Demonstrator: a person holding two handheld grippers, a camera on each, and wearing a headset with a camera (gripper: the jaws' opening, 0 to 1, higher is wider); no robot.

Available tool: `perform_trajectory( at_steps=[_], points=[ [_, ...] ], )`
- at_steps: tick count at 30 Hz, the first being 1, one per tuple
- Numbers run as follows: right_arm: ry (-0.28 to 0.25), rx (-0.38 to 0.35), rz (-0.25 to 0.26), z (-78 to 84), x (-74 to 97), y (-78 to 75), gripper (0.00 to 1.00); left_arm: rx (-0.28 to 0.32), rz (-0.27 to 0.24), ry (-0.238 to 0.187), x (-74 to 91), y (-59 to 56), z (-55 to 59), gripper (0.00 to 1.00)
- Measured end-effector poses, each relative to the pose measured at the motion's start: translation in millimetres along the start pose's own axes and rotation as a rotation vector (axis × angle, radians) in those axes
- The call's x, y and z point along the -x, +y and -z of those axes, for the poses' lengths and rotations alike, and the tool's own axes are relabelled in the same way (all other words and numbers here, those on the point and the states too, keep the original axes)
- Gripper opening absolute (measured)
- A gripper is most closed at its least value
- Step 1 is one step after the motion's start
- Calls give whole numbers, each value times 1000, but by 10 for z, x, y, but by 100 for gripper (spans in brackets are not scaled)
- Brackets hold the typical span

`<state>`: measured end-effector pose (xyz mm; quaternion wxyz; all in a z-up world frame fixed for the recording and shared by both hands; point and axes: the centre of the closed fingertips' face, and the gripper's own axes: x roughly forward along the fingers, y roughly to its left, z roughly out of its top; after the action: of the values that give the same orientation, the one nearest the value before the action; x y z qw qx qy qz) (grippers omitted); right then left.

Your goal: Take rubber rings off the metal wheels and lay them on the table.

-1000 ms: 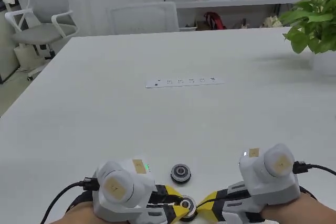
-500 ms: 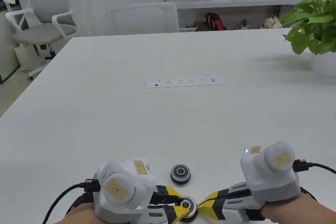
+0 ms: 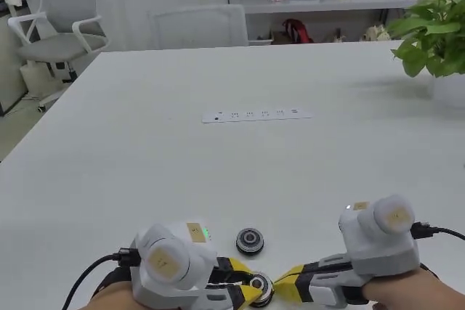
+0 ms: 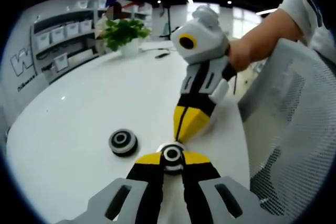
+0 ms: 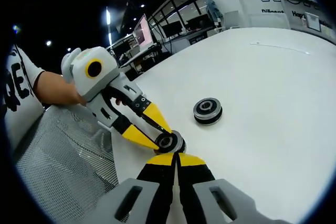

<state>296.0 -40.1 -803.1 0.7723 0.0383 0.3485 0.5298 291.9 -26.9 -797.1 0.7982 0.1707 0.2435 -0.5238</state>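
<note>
The right gripper [image 3: 280, 283] has slid a little to the right and lower in the head view, though its tips have stayed at the held wheel [image 3: 259, 285]. The left gripper [image 3: 245, 285] and the second wheel [image 3: 250, 239] have not shifted.

In the head view, both grippers meet at the near edge of the bench [image 3: 218, 172], with the held wheel between their yellow tips. The second wheel lies flat just beyond them, apart from both, and its dark rubber ring [image 3: 250, 249] is on it. A power strip [image 3: 256, 115] lies well beyond, at mid-bench.

In the left gripper view, the left gripper [image 4: 171, 159] is clamped on the held wheel [image 4: 171, 153], one jaw on each side. The right gripper [image 4: 181, 134] comes down from above with its jaws together and its point touching the wheel's upper edge. The second wheel [image 4: 123, 142] sits to the left on the bench.

In the right gripper view, the right gripper [image 5: 176, 157] has its jaws pressed together, just touching the held wheel [image 5: 170, 141]. I cannot tell whether they nip the ring. The left gripper [image 5: 157, 129] reaches in from the left.

No loose ring lies on the bench, so I judge the task barely begun, with the first ring being worked and both left to strip.
</note>
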Motion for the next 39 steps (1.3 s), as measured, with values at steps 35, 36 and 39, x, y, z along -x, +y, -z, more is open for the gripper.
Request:
perform_trajectory(
  at_steps=[35, 36, 39],
  points=[
    [-44, -103, -51, -79, -51, 110, 0, -30, -17, 52, -9, 11, 11, 12],
    [-46, -109, -56, -78, -52, 115, 0, -30, -16, 52, -9, 11, 11, 12],
    [-48, -112, -67, -82, -55, 135, 0, -31, -15, 51, -11, 10, 10, 12]
  ],
)
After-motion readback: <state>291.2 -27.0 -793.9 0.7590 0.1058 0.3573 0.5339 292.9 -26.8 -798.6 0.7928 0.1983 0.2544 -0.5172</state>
